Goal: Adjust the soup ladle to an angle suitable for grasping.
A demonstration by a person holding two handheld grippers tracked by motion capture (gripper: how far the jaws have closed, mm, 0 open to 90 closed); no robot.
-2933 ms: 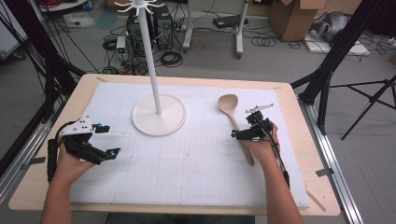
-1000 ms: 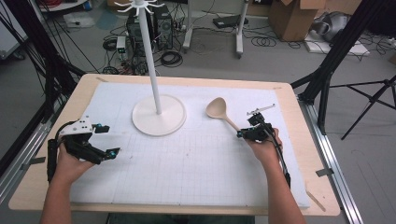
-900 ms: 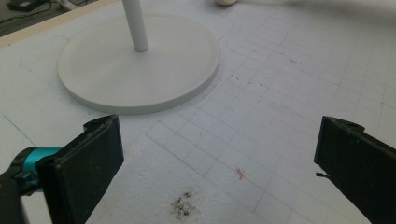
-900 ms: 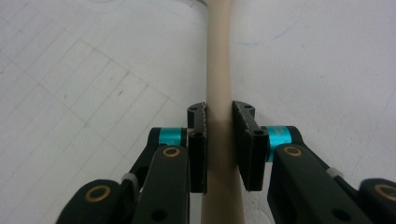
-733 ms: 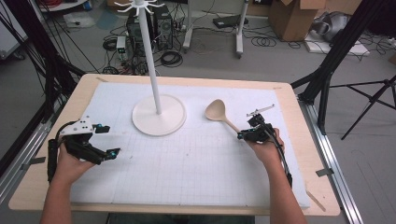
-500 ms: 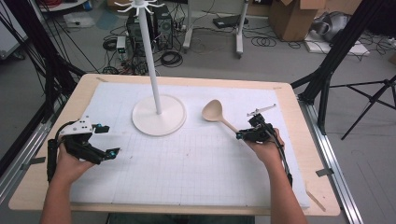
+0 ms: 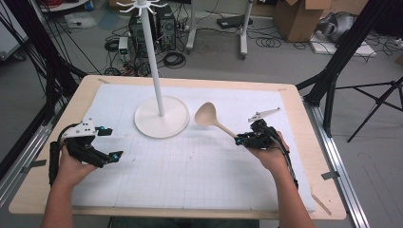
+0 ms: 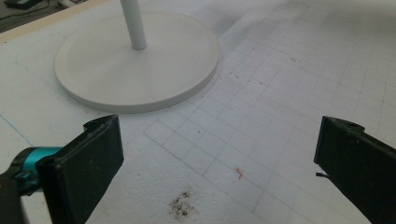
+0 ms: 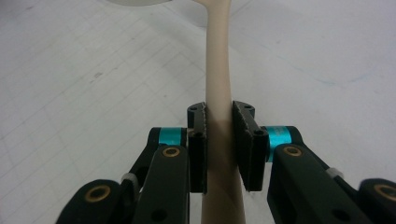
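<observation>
Spoon (image 7: 215, 119): pinched at its handle by right gripper (image 9: 219, 140), bowl toward stand (image 7: 161, 116).
Left gripper (image 7: 105, 142): spread, idle.
Next (likely): hang it on a top hook.

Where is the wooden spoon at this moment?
In the high view the spoon sits right of centre, its handle clamped in the right gripper and its bowl close to the white stand's base.

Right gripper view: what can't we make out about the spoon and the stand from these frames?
- Wooden spoon bowl: cut off by the top edge of the right gripper view; the handle's tail runs under the right gripper.
- Handle end in the high view: hidden by the gripper and the hand.
- White stand hooks: cropped by the top edge of the high view; the left gripper view shows the base and the pole's foot beyond the open left gripper.
</observation>
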